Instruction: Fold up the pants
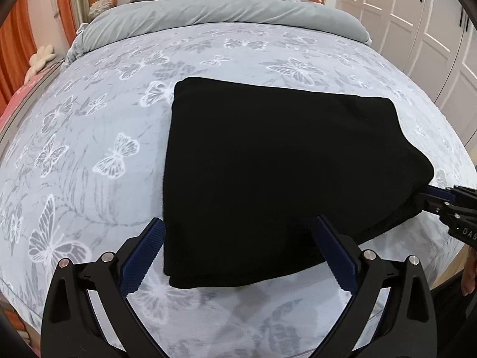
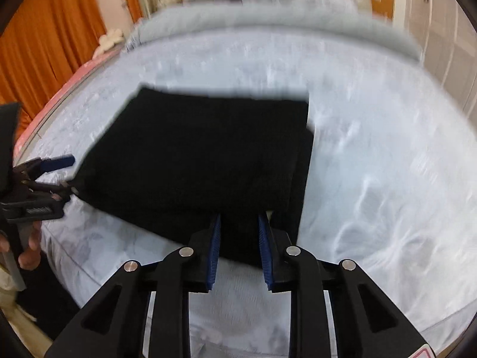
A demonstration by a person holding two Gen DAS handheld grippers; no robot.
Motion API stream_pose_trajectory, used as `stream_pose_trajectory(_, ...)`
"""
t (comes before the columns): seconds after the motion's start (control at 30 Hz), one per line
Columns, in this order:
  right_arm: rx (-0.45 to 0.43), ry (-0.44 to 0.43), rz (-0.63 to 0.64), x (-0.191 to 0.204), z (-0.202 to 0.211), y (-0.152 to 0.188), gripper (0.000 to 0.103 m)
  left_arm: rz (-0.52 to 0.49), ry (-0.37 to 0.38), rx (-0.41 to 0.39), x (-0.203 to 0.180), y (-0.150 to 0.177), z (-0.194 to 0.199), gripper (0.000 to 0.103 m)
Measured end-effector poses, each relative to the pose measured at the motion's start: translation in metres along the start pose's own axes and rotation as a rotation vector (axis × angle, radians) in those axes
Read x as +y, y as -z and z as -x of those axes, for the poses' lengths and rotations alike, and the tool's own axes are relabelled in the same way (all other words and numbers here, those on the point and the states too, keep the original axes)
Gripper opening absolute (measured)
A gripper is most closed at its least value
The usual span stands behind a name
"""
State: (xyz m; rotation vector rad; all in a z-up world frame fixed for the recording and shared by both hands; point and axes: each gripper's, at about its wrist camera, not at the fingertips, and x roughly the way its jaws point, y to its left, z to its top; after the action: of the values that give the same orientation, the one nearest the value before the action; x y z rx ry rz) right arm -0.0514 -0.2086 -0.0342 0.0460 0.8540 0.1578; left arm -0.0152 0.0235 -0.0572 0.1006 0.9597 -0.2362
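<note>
**Nearly folded: black pants held at the near edge**

Here the black folded fabric pants [image 1: 268,164] lie as a thick squarish stack on the pale blue butterfly-print bed sheet [image 1: 104,119], directly ahead of both pairs of tongs. The left tongs [image 1: 238,249] are spread wide, with the near-left corner of the stack lying between the blue ribbed pads [image 1: 143,256] but not pinched. The right tongs [image 2: 239,246] are drawn partly together around the near edge of the stack; whether the cloth is truly clamped cannot be told, since a gap shows between the pads and the frame is blurred.

The fold is judged to be almost complete, with squaring and release remaining. It would be done well if the near edge were laid down level, the layers kept aligned at the corners, and the right tongs opened fully before being drawn back, so that the top layer is not dragged. The lifted right-hand corner should be flattened afterwards.

The left wrist view is sharp: the butterfly pattern, the rolled grey duvet [image 1: 223,15] beyond the stack and the white wardrobe doors [image 1: 417,15] are seen there, as is the stack's raised corner at the right tongs. The right wrist view alone shows the layered right edge of the stack, the orange curtain [image 2: 44,44] and the person's hand [image 2: 28,247] on the left tongs.
</note>
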Motion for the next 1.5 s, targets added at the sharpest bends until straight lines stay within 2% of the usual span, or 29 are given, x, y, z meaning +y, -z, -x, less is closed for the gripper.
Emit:
stream_pose_trajectory(0.03,-0.038,0.004,-0.015,-0.002,0.010,-0.004,0.022,0.001,0.000,0.000,0.000,-0.001,0.000,0.097)
stream_pose_trajectory(0.07,-0.040,0.029,-0.011,-0.004,0.011,-0.004,0.022,0.001,0.002,-0.001,0.000,-0.001,0.000,0.097)
stream_pose_trajectory(0.1,0.009,0.064,-0.012,-0.009,0.000,-0.001,0.022,0.004,0.003,-0.004,0.000,-0.001,0.000,0.097)
stream_pose_trajectory(0.17,0.212,0.070,-0.085,-0.032,-0.046,0.019,0.023,0.007,0.002,-0.012,0.000,-0.002,0.000,0.097)
stream_pose_trajectory(0.2,0.215,0.065,-0.093,-0.034,-0.048,0.022,0.024,0.004,-0.002,-0.012,0.000,-0.002,-0.001,0.097)
stream_pose_trajectory(0.27,0.157,0.040,-0.099,-0.035,-0.030,0.014,0.029,-0.005,-0.021,0.008,0.000,-0.001,-0.007,0.097)
stream_pose_trajectory(0.33,0.059,0.033,-0.167,-0.045,-0.007,0.005,0.040,0.000,-0.024,0.028,0.004,-0.001,-0.011,0.097)
stream_pose_trajectory(0.4,0.017,0.016,-0.205,-0.054,0.003,-0.001,0.043,0.037,-0.016,0.002,0.014,-0.003,-0.003,0.097)
stream_pose_trajectory(0.43,0.011,-0.010,-0.233,-0.059,0.002,-0.004,0.052,0.057,-0.009,-0.013,0.020,-0.005,0.001,0.097)
stream_pose_trajectory(0.47,0.014,-0.020,-0.253,-0.063,0.000,-0.007,0.065,0.085,0.002,-0.030,0.028,-0.007,0.006,0.097)
stream_pose_trajectory(0.53,0.045,-0.008,-0.263,-0.066,-0.014,-0.016,0.068,0.149,0.018,-0.036,0.047,-0.011,0.008,0.098)
stream_pose_trajectory(0.6,0.092,0.018,-0.233,-0.060,-0.033,-0.024,0.068,0.217,0.028,-0.007,0.067,-0.013,0.002,0.098)
stream_pose_trajectory(0.7,0.191,0.023,-0.250,-0.061,-0.064,-0.021,0.068,0.334,0.081,0.077,0.092,-0.012,-0.019,0.098)
stream_pose_trajectory(0.77,0.233,-0.011,-0.276,-0.061,-0.077,-0.017,0.068,0.389,0.136,0.142,0.101,-0.008,-0.035,0.098)
stream_pose_trajectory(0.87,0.248,-0.088,-0.322,-0.058,-0.085,-0.013,0.066,0.429,0.190,0.174,0.103,-0.006,-0.049,0.098)
stream_pose_trajectory(0.9,0.240,-0.097,-0.322,-0.056,-0.086,-0.014,0.061,0.434,0.205,0.176,0.103,-0.005,-0.051,0.098)
stream_pose_trajectory(0.97,0.220,-0.104,-0.326,-0.053,-0.081,-0.015,0.033,0.436,0.248,0.191,0.100,-0.005,-0.058,0.098)
stream_pose_trajectory(1.03,0.162,-0.123,-0.319,-0.048,-0.065,-0.022,0.027,0.426,0.284,0.206,0.093,-0.009,-0.065,0.096)
stream_pose_trajectory(1.07,0.115,-0.148,-0.310,-0.043,-0.051,-0.026,0.025,0.415,0.294,0.202,0.089,-0.011,-0.066,0.089)
stream_pose_trajectory(1.1,0.080,-0.181,-0.305,-0.039,-0.037,-0.028,0.025,0.394,0.327,0.194,0.085,-0.015,-0.068,0.054)
stream_pose_trajectory(1.13,0.057,-0.200,-0.290,-0.036,-0.026,-0.028,0.025,0.386,0.362,0.198,0.081,-0.019,-0.066,0.048)
stream_pose_trajectory(1.2,0.037,-0.210,-0.267,-0.031,-0.009,-0.022,0.025,0.387,0.352,0.160,0.080,-0.023,-0.050,0.036)
stream_pose_trajectory(1.23,0.050,-0.203,-0.260,-0.031,-0.008,-0.018,0.026,0.364,0.363,0.129,0.079,-0.023,-0.032,0.027)
stream_pose_trajectory(1.27,0.082,-0.184,-0.249,-0.032,-0.013,-0.012,0.030,0.351,0.376,0.120,0.078,-0.021,-0.022,0.027)
stream_pose_trajectory(1.3,0.145,-0.123,-0.243,-0.037,-0.029,-0.001,0.032,0.350,0.392,0.116,0.078,-0.019,-0.010,0.026)
stream_pose_trajectory(1.37,0.223,-0.010,-0.262,-0.047,-0.050,0.013,0.049,0.336,0.410,0.136,0.076,-0.011,0.002,0.027)
stream_pose_trajectory(1.43,0.204,-0.053,-0.298,-0.054,-0.049,0.013,0.051,0.326,0.320,0.164,0.073,0.004,-0.008,0.041)
stream_pose_trajectory(1.47,0.184,-0.048,-0.302,-0.056,-0.045,0.010,0.057,0.317,0.280,0.183,0.071,0.007,-0.016,0.047)
stream_pose_trajectory(1.5,0.142,-0.013,-0.306,-0.058,-0.039,0.007,0.058,0.311,0.267,0.200,0.069,0.011,-0.023,0.058)
